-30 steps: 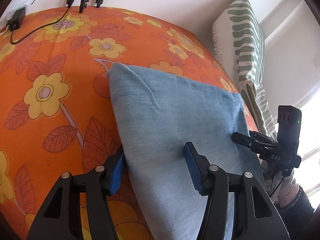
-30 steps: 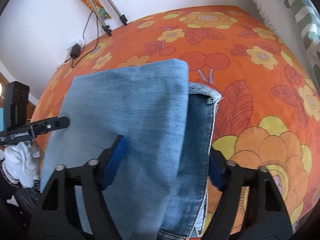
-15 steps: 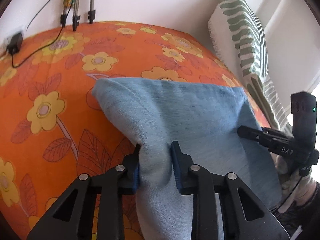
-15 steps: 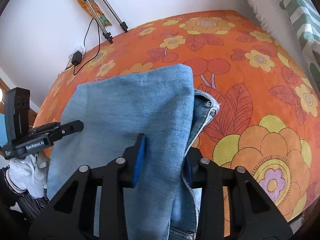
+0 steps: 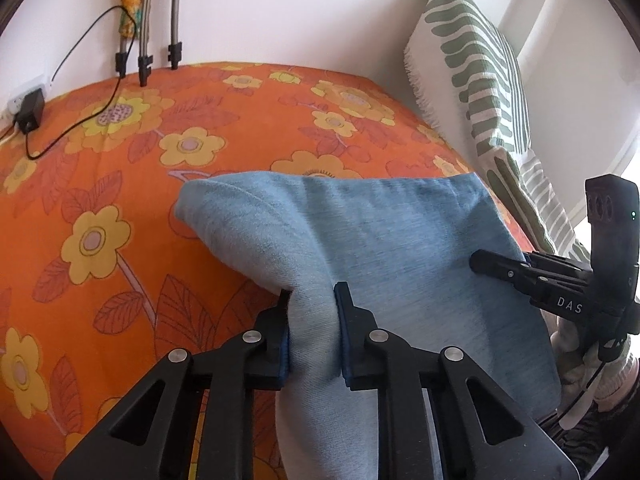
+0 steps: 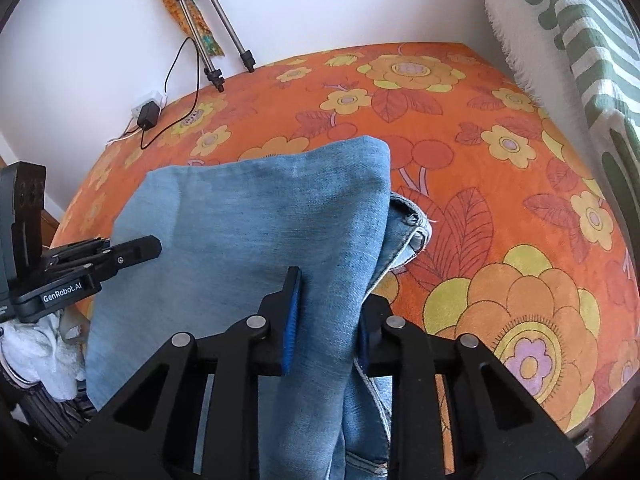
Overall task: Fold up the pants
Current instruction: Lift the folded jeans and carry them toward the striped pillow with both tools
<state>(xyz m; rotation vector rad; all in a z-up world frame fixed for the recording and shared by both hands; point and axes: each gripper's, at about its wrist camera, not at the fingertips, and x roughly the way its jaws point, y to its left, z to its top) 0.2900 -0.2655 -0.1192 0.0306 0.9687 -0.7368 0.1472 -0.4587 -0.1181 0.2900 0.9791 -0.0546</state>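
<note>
Light blue denim pants (image 5: 380, 232) lie folded on the orange flowered bedspread (image 5: 120, 160). My left gripper (image 5: 312, 296) has its jaws closing on the near left edge of the pants, and the blue pads pinch a bunched ridge of cloth. My right gripper (image 6: 332, 280) is closing on the near right edge of the pants (image 6: 260, 208), with several layers and a hem pressed between its pads. Each gripper shows in the other's view: the right gripper (image 5: 500, 268) and the left gripper (image 6: 136, 250), both at the pants' near edge.
A green-striped pillow (image 5: 472, 60) leans against the wall at the right. Tripod legs (image 6: 216, 40) and a plugged charger with cable (image 5: 30, 108) stand at the far wall. The bedspread (image 6: 500, 140) stretches beyond the pants. A white-gloved hand (image 6: 36, 352) holds the left gripper.
Both grippers went from wide open around the pants' edges to pinching the denim. The cloth has bunched up between the pads and lifted a little off the bed.
</note>
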